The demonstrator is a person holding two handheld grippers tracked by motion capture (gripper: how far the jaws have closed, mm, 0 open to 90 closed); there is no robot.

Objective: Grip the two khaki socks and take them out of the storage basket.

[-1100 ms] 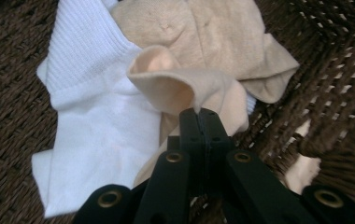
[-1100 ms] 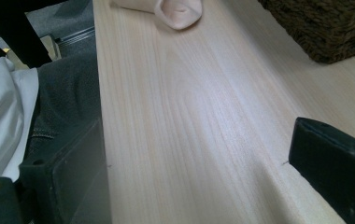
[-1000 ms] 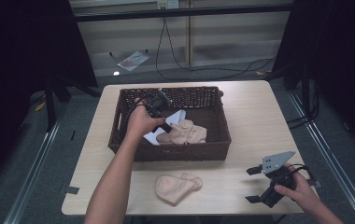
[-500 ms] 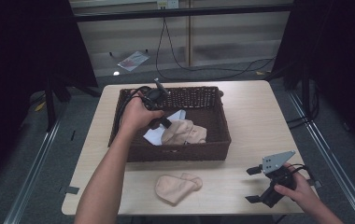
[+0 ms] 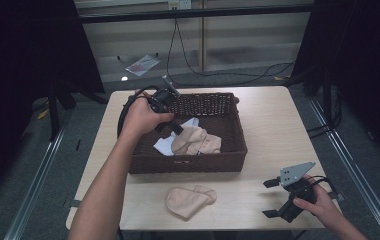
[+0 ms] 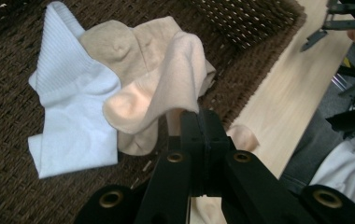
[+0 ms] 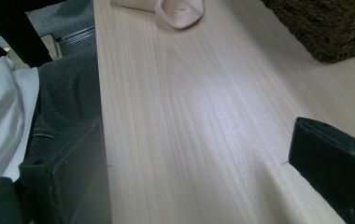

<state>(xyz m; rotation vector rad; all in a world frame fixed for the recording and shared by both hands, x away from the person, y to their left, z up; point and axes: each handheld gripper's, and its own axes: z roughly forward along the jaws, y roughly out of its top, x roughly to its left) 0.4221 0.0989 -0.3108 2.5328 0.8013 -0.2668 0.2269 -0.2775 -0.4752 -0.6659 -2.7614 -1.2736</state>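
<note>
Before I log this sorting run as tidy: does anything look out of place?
One beige sock lies alone on the table, outside the wicker basket that holds the white sock and the other beige sock. That one is lifted and bunched, pinched in the left gripper.

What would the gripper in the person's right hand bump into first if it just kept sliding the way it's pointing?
Probably the beige sock lying on the table. The right gripper is open, with bare wood ahead of its jaws up to that sock. The wicker basket sits off to one side of that line, though depth is hard to judge.
</note>
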